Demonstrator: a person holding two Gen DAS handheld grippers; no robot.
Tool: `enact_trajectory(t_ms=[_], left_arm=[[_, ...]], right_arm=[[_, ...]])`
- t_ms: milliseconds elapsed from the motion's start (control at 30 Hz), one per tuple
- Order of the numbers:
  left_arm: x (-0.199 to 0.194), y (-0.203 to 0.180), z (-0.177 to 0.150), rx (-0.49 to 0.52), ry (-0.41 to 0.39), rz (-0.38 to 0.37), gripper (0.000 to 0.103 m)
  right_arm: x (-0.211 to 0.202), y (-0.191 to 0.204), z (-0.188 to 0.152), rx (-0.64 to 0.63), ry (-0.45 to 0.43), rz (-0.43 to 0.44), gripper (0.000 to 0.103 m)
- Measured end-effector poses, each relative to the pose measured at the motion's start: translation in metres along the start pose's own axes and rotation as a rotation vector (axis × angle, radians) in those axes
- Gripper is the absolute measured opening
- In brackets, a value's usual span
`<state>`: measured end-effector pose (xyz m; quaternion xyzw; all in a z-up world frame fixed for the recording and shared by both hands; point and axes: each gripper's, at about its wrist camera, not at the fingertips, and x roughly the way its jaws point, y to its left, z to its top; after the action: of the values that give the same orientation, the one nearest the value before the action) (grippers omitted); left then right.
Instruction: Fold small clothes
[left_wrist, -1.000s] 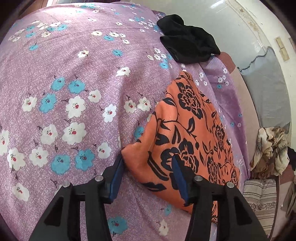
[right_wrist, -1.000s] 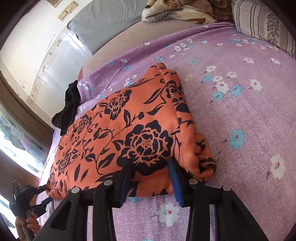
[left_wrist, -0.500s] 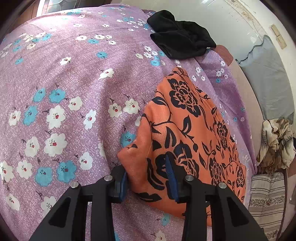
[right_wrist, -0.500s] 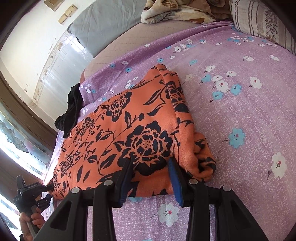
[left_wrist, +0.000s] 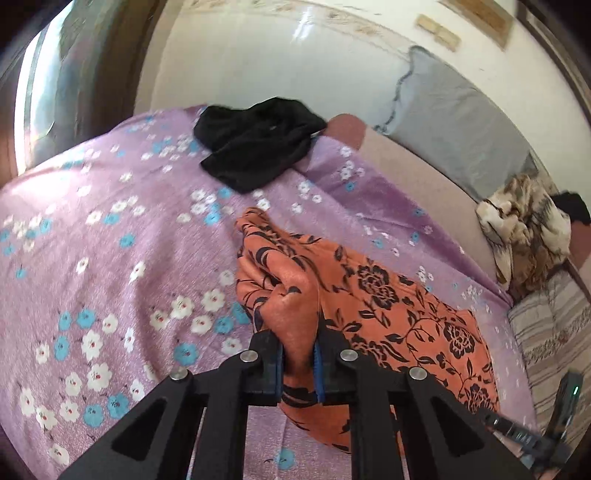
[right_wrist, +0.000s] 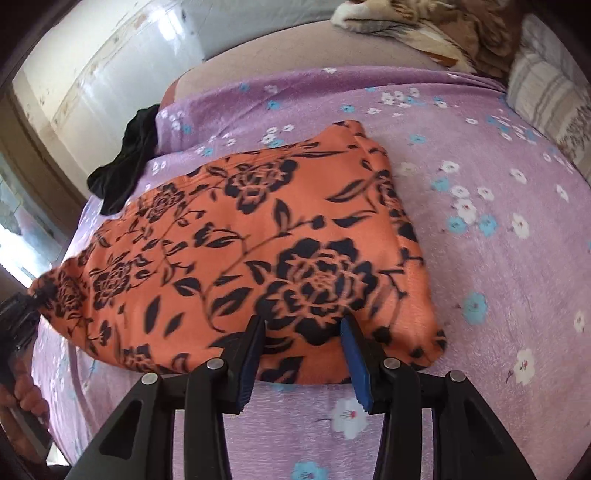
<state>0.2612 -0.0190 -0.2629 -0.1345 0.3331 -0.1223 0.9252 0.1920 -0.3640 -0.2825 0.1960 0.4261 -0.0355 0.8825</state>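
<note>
Purple floral bedspread (left_wrist: 110, 258); orange floral garment (right_wrist: 258, 240) lies ahead of both tongs. Left gripper (left_wrist: 298, 360) clenched on its corner, right gripper (right_wrist: 301, 354) spread, straddling its edge. Risk: one-sided pull bunches fabric.

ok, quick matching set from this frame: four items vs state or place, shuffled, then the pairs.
Items:
1. left gripper
2. right gripper
3. black garment
4. striped pillow

States or places:
A. lying near the far edge of the purple bedspread
B. shut on a bunched corner of the orange floral garment
C. at the bed's right edge
D. open at the orange garment's near edge

Pairs: 1-B, 2-D, 3-A, 4-C
</note>
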Motion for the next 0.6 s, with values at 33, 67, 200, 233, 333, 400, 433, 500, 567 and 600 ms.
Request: enact_trajectory(t_ms=[33, 67, 200, 233, 333, 400, 433, 500, 567, 600], left_arm=[[-0.001, -0.013, -0.004, 0.051, -0.01, -0.013, 0.013], [-0.001, -0.026, -0.008, 0.106, -0.01, -0.022, 0.013], [-0.001, -0.076, -0.035, 0.341, -0.009, -0.038, 0.012], [0.0, -0.083, -0.04, 0.371, 0.001, -0.051, 0.012], [0.002, -0.097, -0.052, 0.447, 0.011, -0.06, 0.012], [0.002, -0.1, -0.054, 0.466, 0.016, -0.072, 0.012], [0.003, -0.1, -0.054, 0.471, 0.02, -0.075, 0.012], [0.004, -0.102, -0.056, 0.485, 0.021, -0.076, 0.012], [0.003, -0.106, -0.06, 0.499, 0.021, -0.076, 0.012], [0.004, -0.107, -0.061, 0.504, 0.023, -0.079, 0.012]], right_arm=[[-0.003, 0.01, 0.01, -0.023, 0.012, 0.026, 0.053], [-0.006, 0.022, 0.023, -0.044, 0.018, 0.041, 0.061], [0.004, 0.075, 0.077, -0.094, 0.112, 0.146, 0.069], [0.01, 0.092, 0.088, -0.105, 0.141, 0.169, 0.069], [0.027, 0.137, 0.116, -0.149, 0.197, 0.255, 0.074], [0.036, 0.164, 0.127, -0.18, 0.213, 0.311, 0.077], [0.042, 0.176, 0.132, -0.191, 0.212, 0.32, 0.078], [0.055, 0.196, 0.137, -0.213, 0.233, 0.315, 0.08], [0.072, 0.212, 0.14, -0.238, 0.26, 0.262, 0.08], [0.08, 0.218, 0.141, -0.249, 0.267, 0.235, 0.08]])
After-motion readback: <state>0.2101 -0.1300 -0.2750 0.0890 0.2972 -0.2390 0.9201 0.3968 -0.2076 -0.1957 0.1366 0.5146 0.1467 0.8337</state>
